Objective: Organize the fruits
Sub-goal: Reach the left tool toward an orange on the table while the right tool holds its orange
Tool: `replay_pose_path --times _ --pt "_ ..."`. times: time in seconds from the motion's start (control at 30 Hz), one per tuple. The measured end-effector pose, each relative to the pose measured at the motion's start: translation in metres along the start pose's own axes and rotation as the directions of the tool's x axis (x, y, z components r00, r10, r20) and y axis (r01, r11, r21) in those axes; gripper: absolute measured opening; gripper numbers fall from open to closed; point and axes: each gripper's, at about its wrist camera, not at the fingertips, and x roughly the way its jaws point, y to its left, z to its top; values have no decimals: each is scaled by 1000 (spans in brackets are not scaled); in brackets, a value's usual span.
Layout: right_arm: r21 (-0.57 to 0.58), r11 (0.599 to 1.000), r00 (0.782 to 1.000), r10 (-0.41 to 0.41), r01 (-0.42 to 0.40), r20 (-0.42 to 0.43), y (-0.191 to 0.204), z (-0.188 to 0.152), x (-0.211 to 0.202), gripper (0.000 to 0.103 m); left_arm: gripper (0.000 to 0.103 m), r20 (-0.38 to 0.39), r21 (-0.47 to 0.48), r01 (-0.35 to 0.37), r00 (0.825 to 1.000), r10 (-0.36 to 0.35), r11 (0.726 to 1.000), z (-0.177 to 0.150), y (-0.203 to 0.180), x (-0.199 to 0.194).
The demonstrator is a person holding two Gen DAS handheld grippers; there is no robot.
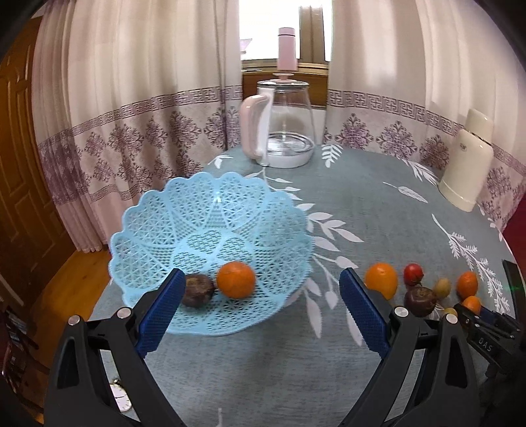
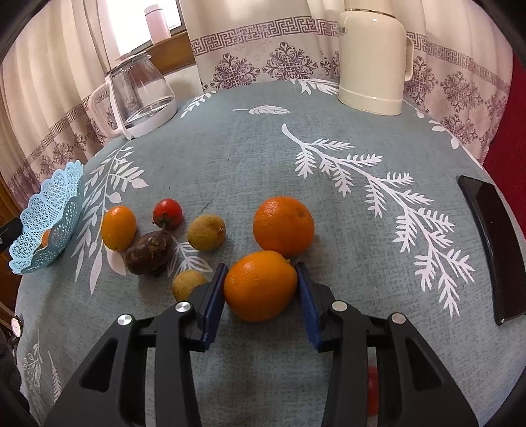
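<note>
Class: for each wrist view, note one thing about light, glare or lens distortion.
Left wrist view: the window behind the glass kettle is blown out white, and the curtains bow at the edges. Right wrist view: even, soft light; the table edge curves strongly, and the orange between the right gripper fingers carries small highlights.

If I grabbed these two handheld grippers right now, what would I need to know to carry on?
Left gripper: open, empty, hovering by the blue basket.
Right gripper: jaws around an orange on the tablecloth; both pads look in contact.
Done: one orange fruit and a dark fruit lie in the basket.
Left: carry the gripped orange over, then the big orange, small orange fruit, red tomato, dark brown fruit and two yellowish fruits.
</note>
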Motion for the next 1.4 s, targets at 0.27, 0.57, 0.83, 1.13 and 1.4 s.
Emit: replay_pose_path --times 0.27,0.57,0.83,1.13,1.4 --pt "21 999 1000 27 -27 1 -4 0 -1 42 96 -19 52 11 1000 -10 999 -1 -24 6" --pt "37 998 999 51 -51 0 -10 -2 -9 42 96 -30 102 19 999 -16 995 -3 -48 13" --pt "59 997 998 44 -47 42 -32 -2 -29 42 96 -67 140 82 995 -73 987 -7 -77 19" --pt "124 992 998 6 -14 64 -72 -3 -38 41 96 -152 136 213 970 -192 967 -17 -114 28" --pt "144 989 998 35 -43 56 -81 -7 -32 41 91 -221 133 281 943 -248 950 -23 -140 45"
